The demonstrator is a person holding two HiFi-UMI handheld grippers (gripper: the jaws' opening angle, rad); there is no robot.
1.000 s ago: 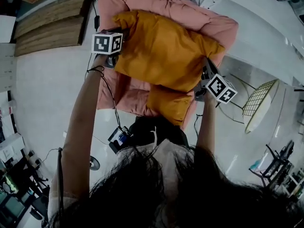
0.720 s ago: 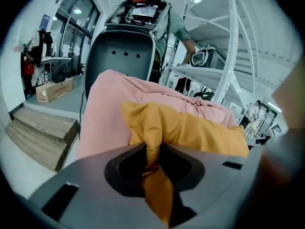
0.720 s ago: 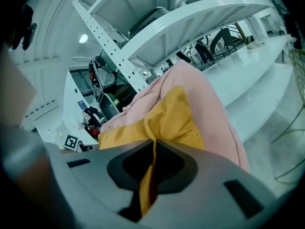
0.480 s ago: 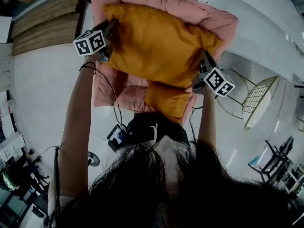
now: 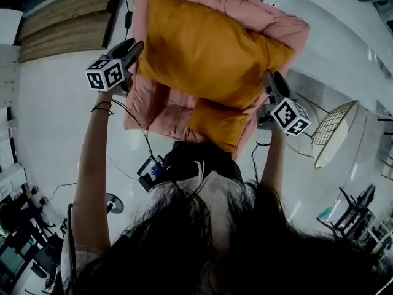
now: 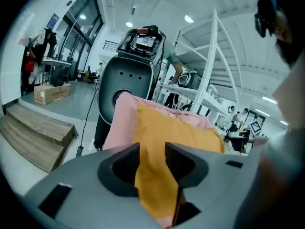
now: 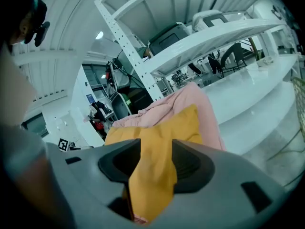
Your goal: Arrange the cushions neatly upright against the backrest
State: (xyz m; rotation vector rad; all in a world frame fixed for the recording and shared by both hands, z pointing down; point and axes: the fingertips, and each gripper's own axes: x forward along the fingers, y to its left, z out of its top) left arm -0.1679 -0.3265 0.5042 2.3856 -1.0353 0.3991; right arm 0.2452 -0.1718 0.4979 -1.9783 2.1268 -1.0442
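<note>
Fabric of a mustard-orange colour covered both cushions. The large cushion (image 5: 202, 48) was plump and roughly square, with soft creases on its face and pointed corners. It stood nearly upright on the pink armchair (image 5: 161, 106) and leaned with its back on the padded backrest (image 5: 245, 8), whose pink edge showed above it and at both sides. The small cushion (image 5: 220, 123), of the same colour, lay lower, on the seat. Its upper part was hidden behind the bottom edge of the large one, and its lower end reached the front of the seat.

The left gripper (image 5: 133, 47) was at the left edge of the large cushion, near its upper corner. Its jaws had just been opening and stood a little apart. In the left gripper view a fold of the orange fabric ran between them, but the pads did not seem to squeeze it.

The right gripper (image 5: 270, 80) was at the right edge of the same cushion, below its right corner. Its jaws had also just been opening and stood wider than the left ones. In the right gripper view a loose fold of the orange fabric hung in the gap, not pinched.

Each arm of the person was stretched out to its own side of the armchair.
</note>
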